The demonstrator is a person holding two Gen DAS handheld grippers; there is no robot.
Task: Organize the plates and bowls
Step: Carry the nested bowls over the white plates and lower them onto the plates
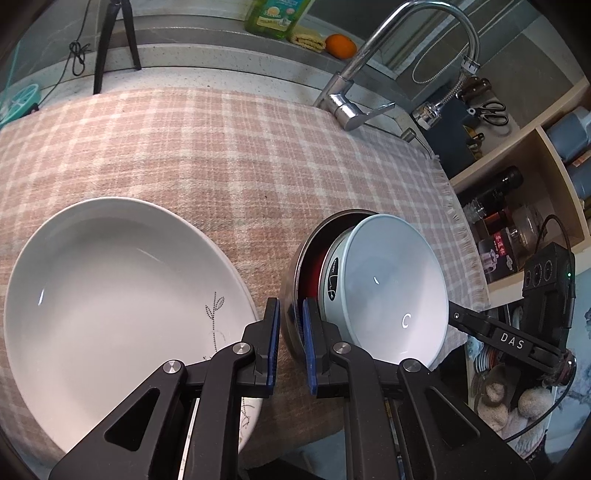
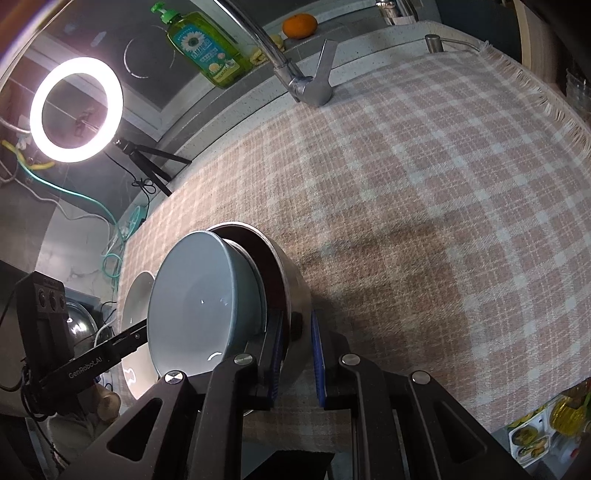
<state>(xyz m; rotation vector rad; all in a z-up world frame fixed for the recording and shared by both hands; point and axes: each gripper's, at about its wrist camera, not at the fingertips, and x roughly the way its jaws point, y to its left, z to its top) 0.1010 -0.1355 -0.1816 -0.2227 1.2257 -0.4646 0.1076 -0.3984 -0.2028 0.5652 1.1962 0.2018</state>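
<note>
Stacking is in hand: each hand-held gripper, left and right, pinches narrow on the steel bowl's rim, blue bowl tilted inside, beside the white plate on the desk. Next, I judge, lift level.

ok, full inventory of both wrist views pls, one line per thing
steel bowl: 1, silver with red inside, tilted on the cloth, rim gripped on both sides
blue bowl: 1, pale blue, nested in the steel bowl
white plate: 1, white with a leaf print, left of the bowls
checked cloth: 1, pink and white, covers the counter
faucet: 1, chrome, behind the cloth
dish soap: 1, green bottle, back ledge
orange: 1, back ledge
ring light: 1, lit, on a tripod
left claw: shut on the steel bowl
right claw: shut on the steel bowl
</note>
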